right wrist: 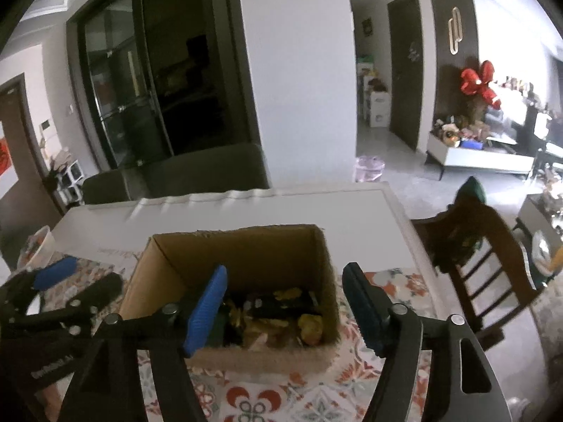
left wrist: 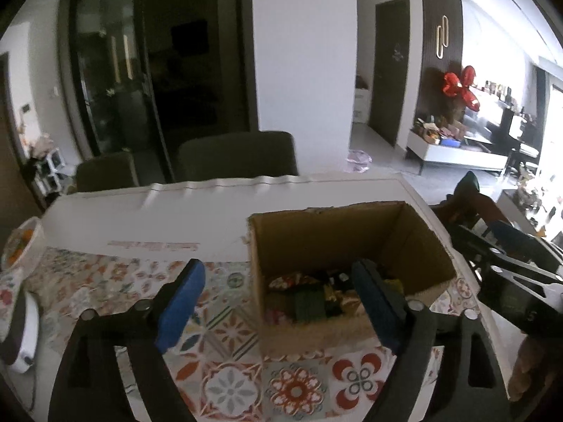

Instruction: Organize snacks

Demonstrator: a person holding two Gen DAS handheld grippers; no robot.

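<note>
Both my grippers hover just in front of the cardboard box (left wrist: pixel 352 246), which stands on the counter (left wrist: pixel 176 225) atop a patterned cloth (left wrist: pixel 232 334). My left gripper (left wrist: pixel 278 302) is spread wide with nothing between its blue pads; its right finger hangs over the box's near-left corner. My right gripper (right wrist: pixel 285 306) is also spread and empty, straddling the box's near wall toward its right side.

The snacks (right wrist: pixel 281 309) lie heaped on the box floor: small crinkled wrappers, dark, green and yellow, some glossy. I judge the sorting is nearly settled inside the box. To do this step well, I should lift both grippers straight up clear of the box walls, since the corrugated card is light and a snagged finger could drag or tip it. The wrappers look slippery and soft, so any further pick wants a gentle pinch at a packet's middle. The cloth beneath the box could bunch if the box is shoved.
</note>
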